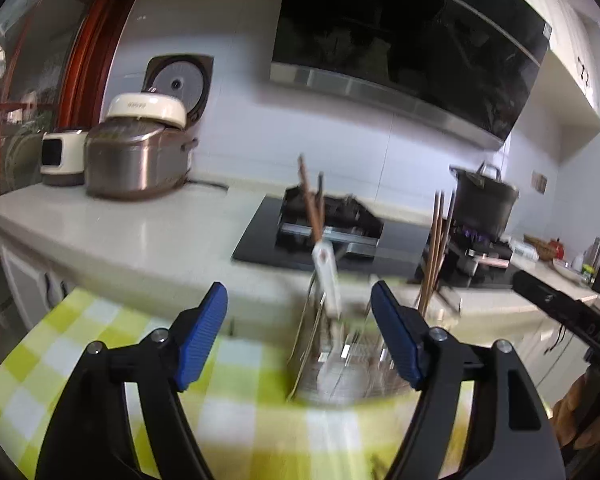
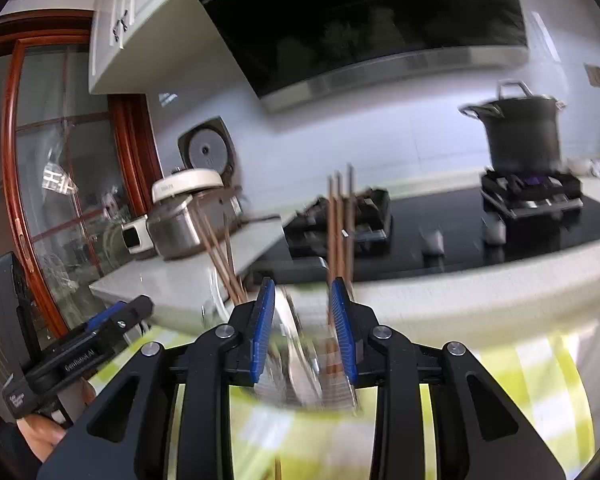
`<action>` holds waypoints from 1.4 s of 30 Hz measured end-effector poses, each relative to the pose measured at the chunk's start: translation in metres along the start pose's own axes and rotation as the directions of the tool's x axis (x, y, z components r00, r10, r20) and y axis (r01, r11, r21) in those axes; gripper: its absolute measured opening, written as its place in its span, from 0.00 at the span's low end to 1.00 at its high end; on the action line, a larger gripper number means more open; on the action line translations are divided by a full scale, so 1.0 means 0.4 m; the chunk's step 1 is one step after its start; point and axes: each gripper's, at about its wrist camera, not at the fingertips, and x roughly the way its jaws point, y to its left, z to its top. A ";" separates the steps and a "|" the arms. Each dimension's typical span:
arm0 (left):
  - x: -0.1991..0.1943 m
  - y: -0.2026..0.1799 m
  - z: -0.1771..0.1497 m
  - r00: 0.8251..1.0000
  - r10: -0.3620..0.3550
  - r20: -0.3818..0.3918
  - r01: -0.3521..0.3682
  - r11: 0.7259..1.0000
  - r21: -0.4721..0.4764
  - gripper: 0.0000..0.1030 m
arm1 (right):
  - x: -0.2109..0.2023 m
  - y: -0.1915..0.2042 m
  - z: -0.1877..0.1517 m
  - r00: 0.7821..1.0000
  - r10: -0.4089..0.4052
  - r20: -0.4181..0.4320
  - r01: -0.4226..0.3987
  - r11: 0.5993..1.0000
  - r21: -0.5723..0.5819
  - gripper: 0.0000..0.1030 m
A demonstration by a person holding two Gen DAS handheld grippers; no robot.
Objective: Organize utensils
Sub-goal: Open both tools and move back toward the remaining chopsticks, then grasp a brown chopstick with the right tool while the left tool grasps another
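Kitchen behind, green-checked desk (image 1: 100,344), wire caddy (image 1: 332,364) holding upright brown chopsticks (image 1: 434,256), my left gripper (image 1: 300,336) spread wide and empty, "GenRobot.AI" on it, right gripper (image 2: 303,332) narrowly parted before caddy, gripping nothing.

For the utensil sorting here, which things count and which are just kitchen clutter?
Part of the job: wire utensil rack, chopsticks, white-handled utensil, left gripper, right gripper.
Just there: rice cooker, black pot, stove, checked tablecloth.
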 end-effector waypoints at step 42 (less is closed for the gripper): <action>-0.168 -0.079 -0.413 0.837 0.042 -0.545 0.031 0.992 0.123 0.79 | 0.022 0.115 -0.390 0.786 -0.128 -0.604 -0.065 0.956 -0.287 0.07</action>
